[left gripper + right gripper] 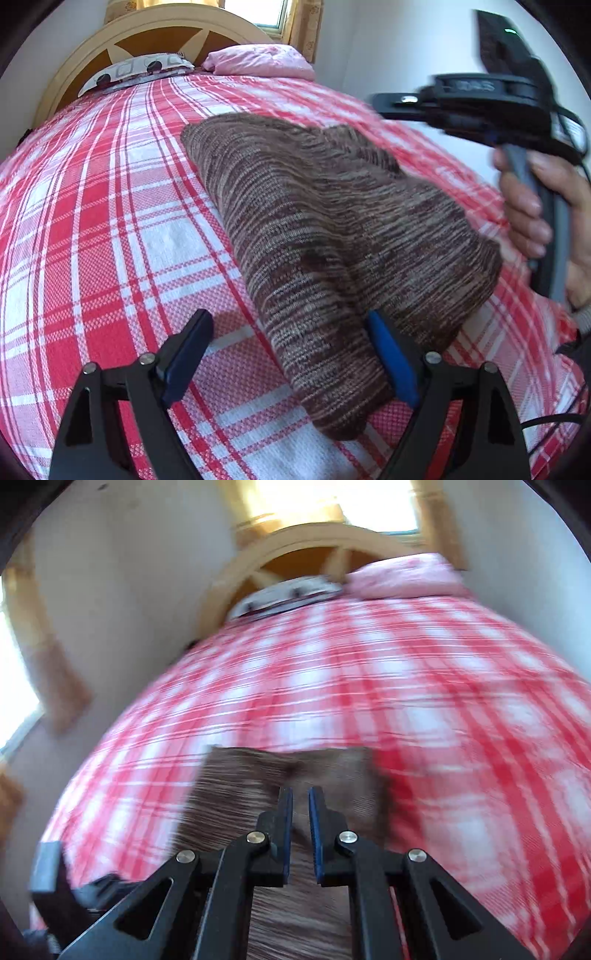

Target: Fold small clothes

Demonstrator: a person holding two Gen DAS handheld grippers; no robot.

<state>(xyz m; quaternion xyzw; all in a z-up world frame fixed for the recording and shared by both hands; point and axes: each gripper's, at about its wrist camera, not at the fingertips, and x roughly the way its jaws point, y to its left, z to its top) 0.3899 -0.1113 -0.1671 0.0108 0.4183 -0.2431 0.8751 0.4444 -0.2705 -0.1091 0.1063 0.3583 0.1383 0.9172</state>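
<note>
Left hand-held gripper (291, 354): jaws stand wide apart, released. The near end of the brown knit garment (332, 236) lies between them; the right blue pad (391, 358) sits against the garment's right edge, the left pad (184, 358) is clear of the cloth, over bare bedspread. No pinch on the fabric is visible.

Right hand-held gripper (300, 830): jaws drawn nearly together, clenched, with only a narrow slit between the blue pads. Through the slit the garment's brown knit shows below; no cloth appears caught between the pads. This view is heavily motion-blurred. In the left wrist view the same tool (480, 103) appears at the upper right, raised above the bed, with the person's hand (535, 225) wrapped round its grey handle.

Brown knit garment: folded lengthwise into a long doubled band, lying flat on the red-and-white checked bedspread (92, 229), running from the near edge of the view diagonally toward the far centre. A central crease runs along it.

Bed: the far end carries a patterned pillow (136, 72) on the left and a pink pillow (258, 61) on the right, both against a curved wooden headboard (155, 37). A window (255, 11) with curtains stands behind the headboard.
</note>
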